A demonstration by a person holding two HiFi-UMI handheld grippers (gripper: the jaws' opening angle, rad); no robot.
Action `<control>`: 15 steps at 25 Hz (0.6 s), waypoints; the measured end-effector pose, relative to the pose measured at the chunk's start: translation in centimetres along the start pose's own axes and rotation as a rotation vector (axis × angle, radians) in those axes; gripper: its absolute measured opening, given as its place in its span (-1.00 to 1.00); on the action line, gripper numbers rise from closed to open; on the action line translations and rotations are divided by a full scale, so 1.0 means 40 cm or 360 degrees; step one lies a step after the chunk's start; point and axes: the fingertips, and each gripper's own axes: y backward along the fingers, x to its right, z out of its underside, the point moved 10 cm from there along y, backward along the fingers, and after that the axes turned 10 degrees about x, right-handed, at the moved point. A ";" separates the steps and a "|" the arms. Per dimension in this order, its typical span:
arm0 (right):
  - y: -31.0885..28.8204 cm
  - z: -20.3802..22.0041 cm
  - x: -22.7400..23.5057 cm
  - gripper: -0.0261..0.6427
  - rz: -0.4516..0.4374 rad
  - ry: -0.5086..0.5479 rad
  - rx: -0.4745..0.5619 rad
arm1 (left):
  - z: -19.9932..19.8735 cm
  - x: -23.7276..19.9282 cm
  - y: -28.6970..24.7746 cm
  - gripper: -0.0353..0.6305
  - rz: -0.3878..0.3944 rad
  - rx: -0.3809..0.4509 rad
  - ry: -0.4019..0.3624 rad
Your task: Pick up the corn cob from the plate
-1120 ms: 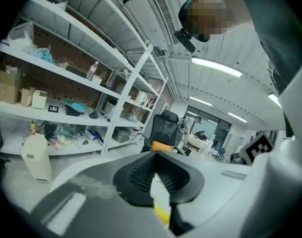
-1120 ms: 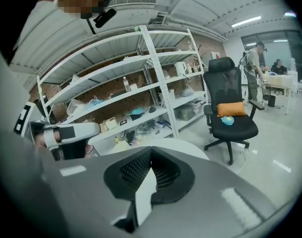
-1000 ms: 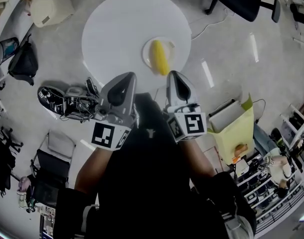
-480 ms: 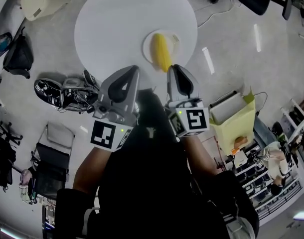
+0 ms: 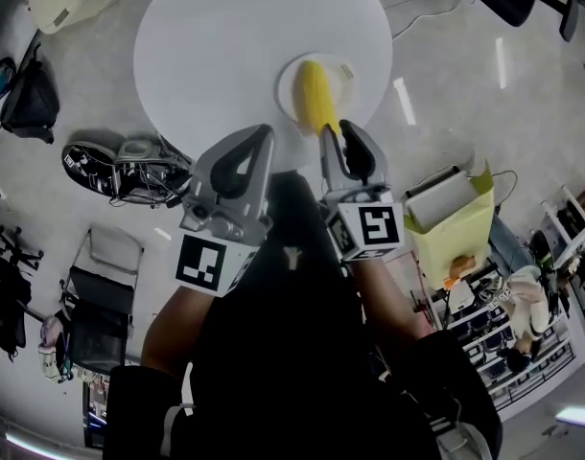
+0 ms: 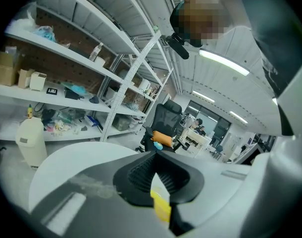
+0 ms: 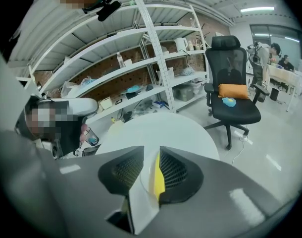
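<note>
As I look down from the head view, the round white surface (image 5: 216, 46) is bare apart from one plate (image 5: 348, 73), so the room at 9 and 12 o'clock of the plate is free. The plate sits close to the surface's rim at 5 o'clock, the side nearest to me.

The corn cob (image 5: 314, 99) lies on this plate. It is plain yellow, long and smooth-looking, and runs about from 12 to 6 o'clock.

The right tongs (image 5: 338, 128) hang above the rim, just at 5 o'clock of the cob's near end. Their jaws have just been opening and grasp nothing; the cob shows ahead through the gap. The left tongs (image 5: 258, 134) are clenched, tips together, and empty, at 9 o'clock of the right ones.

On the floor, tangled gear (image 5: 120, 171) lies at 8 o'clock of the surface, and a yellow-green bag (image 5: 462, 242) at 4 o'clock.
</note>
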 end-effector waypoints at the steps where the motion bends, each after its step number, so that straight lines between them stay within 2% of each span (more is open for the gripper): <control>1: -0.004 0.006 0.001 -0.59 0.0007 -0.0004 -0.0028 | 0.005 -0.003 -0.002 -0.88 -0.0002 -0.0004 0.0006; 3: -0.012 0.015 -0.001 -0.53 0.0026 -0.0036 -0.0084 | 0.018 -0.007 -0.005 -0.88 -0.0003 -0.0016 0.0015; 15: -0.078 0.083 0.021 -0.22 -0.0009 0.0068 -0.0268 | 0.055 -0.052 -0.031 -0.88 0.0007 -0.0075 0.0065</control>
